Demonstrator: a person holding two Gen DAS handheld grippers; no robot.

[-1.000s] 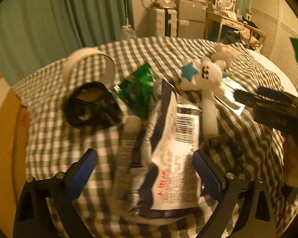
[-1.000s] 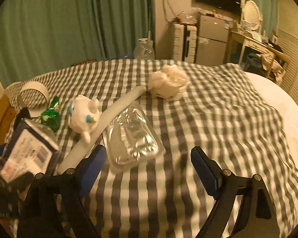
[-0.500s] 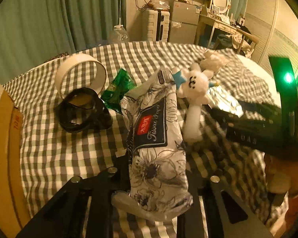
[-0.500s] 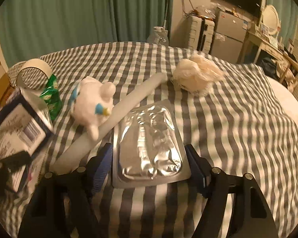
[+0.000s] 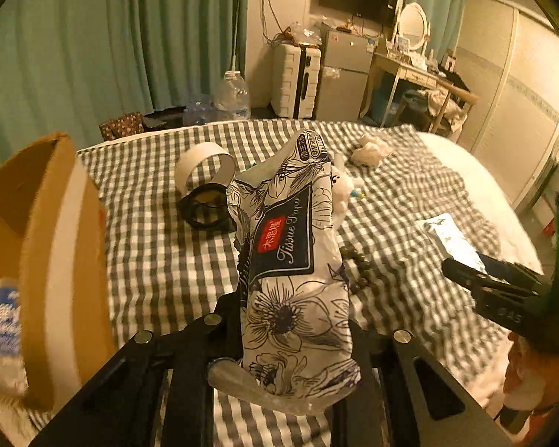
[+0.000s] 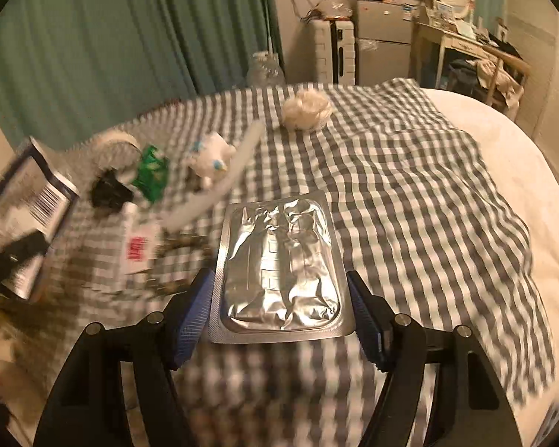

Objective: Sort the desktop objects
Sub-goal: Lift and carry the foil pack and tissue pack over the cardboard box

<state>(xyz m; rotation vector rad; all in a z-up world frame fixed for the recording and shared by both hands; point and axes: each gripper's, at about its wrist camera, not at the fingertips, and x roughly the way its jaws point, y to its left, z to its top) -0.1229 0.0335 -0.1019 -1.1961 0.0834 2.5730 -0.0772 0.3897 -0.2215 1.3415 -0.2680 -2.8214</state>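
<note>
**Q:** What are your two grippers holding right now?

**A:** Your left gripper [image 5: 294,339] is clamped on a floral tissue paper pack [image 5: 292,260], which stands up from the jaws clear of the checked cloth [image 5: 160,260]. Your right gripper [image 6: 279,301] has a silver foil blister pack [image 6: 279,264] pinched by its long edges between blue pads [image 6: 192,309]. The foil pack looks raised above the cloth, though blur makes that uncertain.

**Q:** Which step of the sorting is this?

**A:** It reads as the carry: both items are picked and not yet placed. An open cardboard box [image 5: 48,260] stands just to the left of the tissue pack and is the likely drop point.

**Q:** What does the next move call for?

**A:** Swing the tissue pack over the box rim before you release, since the soft pack may sag. Keep the foil pack level. On the cloth wait a plush toy [image 6: 210,158], a green packet [image 6: 151,171], a tape roll [image 5: 205,164] and a crumpled tissue [image 6: 305,110].
</note>
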